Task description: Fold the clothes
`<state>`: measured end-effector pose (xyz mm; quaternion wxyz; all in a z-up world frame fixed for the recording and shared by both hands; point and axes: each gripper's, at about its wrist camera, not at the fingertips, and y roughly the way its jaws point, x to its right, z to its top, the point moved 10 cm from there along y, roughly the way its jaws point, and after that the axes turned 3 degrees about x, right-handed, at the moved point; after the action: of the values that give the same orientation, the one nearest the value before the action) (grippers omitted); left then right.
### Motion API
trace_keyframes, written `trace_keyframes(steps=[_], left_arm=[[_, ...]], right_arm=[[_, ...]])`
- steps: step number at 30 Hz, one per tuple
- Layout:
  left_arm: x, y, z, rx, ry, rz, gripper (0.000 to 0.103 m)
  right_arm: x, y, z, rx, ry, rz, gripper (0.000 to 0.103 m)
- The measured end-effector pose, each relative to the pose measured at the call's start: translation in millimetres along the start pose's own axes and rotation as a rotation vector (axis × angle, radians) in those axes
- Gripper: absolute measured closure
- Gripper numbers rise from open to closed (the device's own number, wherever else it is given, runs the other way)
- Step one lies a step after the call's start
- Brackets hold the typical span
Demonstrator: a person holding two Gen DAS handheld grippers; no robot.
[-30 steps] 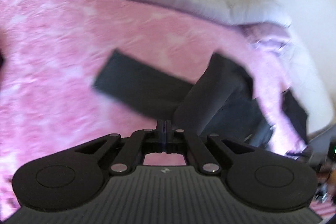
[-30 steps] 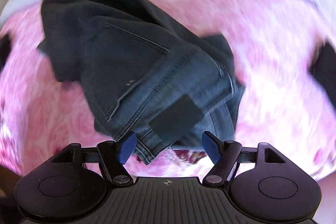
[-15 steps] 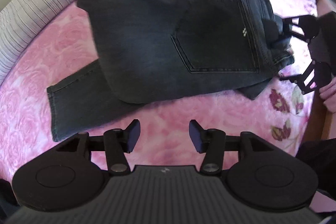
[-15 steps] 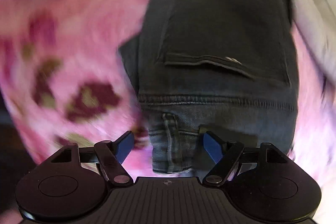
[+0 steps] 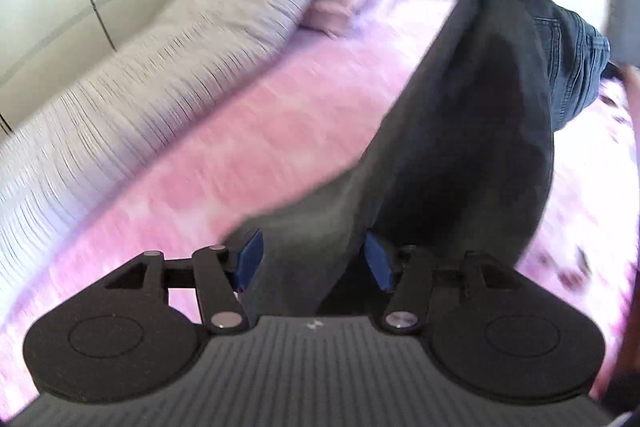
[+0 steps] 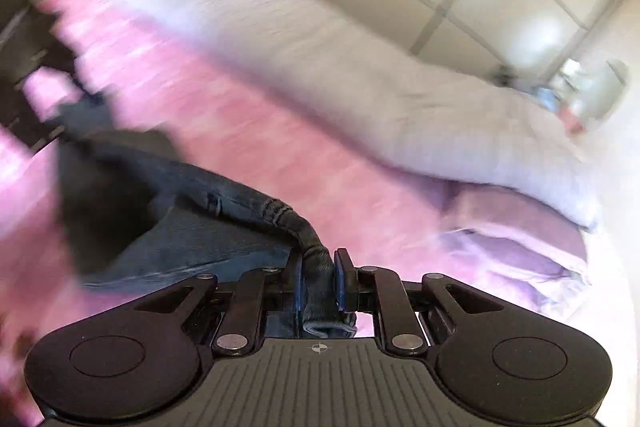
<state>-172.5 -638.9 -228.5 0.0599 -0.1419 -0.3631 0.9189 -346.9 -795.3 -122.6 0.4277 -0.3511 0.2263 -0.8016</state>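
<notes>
A: Where are the jeans (image 5: 472, 131)?

B: Lifted off the bed (image 5: 248, 131). The right hand-held gripper (image 6: 318, 279) is clamped tight on a bunched, seamed edge; the denim hangs from it down towards the pink bedspread. In the left wrist view that same hand-held gripper shows top right, with cloth hanging from it.

A: And the left hand-held gripper (image 5: 312, 259)?

B: Fingers set well apart, blue pads either side of a fold of dark denim. The cloth passes between them, but nothing is pinched.

A: Risks?

B: I'd judge three. The whole weight hangs from one thick seam, so a jerk could pull it free. If the left closes here, it may catch only one layer, or the wrong fold, and the fold goes crooked. Both views are blurred, so I can't tell edge from crease.

A: Containers?

B: None in view. Only the grey striped duvet (image 5: 168, 39) and a lilac pillow (image 6: 520, 239) beyond the jeans.
</notes>
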Motion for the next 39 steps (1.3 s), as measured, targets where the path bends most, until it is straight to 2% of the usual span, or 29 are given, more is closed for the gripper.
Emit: trace_keyframes(steps=[1, 3, 5, 8, 11, 14, 16, 20, 22, 26, 29, 33, 34, 39], left_arm=[[-4, 5, 5, -0.001, 0.000, 0.011, 0.051], [-9, 12, 7, -0.018, -0.003, 0.030, 0.051], [-7, 13, -12, -0.053, 0.008, 0.026, 0.051], [5, 10, -50, -0.108, 0.042, -0.006, 0.047], [16, 6, -87, -0.163, 0.076, -0.037, 0.042], [17, 12, -114, -0.212, 0.144, -0.026, 0.042], [3, 20, -118, -0.216, 0.134, -0.011, 0.042], [-31, 31, -118, -0.218, 0.104, 0.016, 0.041], [-46, 37, -124, -0.234, 0.081, 0.006, 0.041], [-64, 59, -145, -0.319, 0.072, -0.050, 0.042], [-64, 71, -165, -0.367, 0.101, -0.096, 0.051], [-62, 81, -195, -0.449, 0.150, -0.106, 0.056], [-63, 84, -202, -0.472, 0.163, -0.103, 0.060], [-63, 89, -215, -0.526, 0.116, -0.110, 0.076]], right_arm=[[15, 20, 0, -0.021, 0.011, -0.030, 0.084], [11, 31, -18, -0.060, 0.018, -0.045, 0.073], [3, 39, -38, -0.096, 0.024, -0.053, 0.069], [-10, 50, -68, -0.150, 0.033, -0.066, 0.047], [-33, 51, -108, -0.220, 0.012, -0.047, 0.045], [-56, 63, -147, -0.300, -0.015, 0.004, 0.044], [-63, 64, -161, -0.330, -0.038, 0.022, 0.044], [-64, 62, -169, -0.360, -0.098, 0.010, 0.044], [-56, 61, -168, -0.374, -0.122, -0.019, 0.043], [-48, 51, -161, -0.398, -0.163, -0.049, 0.040], [-42, 57, -160, -0.392, -0.237, -0.039, 0.036], [-10, 103, -161, -0.381, -0.276, 0.018, 0.032], [-1, 119, -162, -0.380, -0.287, 0.037, 0.032], [44, 205, -160, -0.362, -0.285, 0.215, 0.032]])
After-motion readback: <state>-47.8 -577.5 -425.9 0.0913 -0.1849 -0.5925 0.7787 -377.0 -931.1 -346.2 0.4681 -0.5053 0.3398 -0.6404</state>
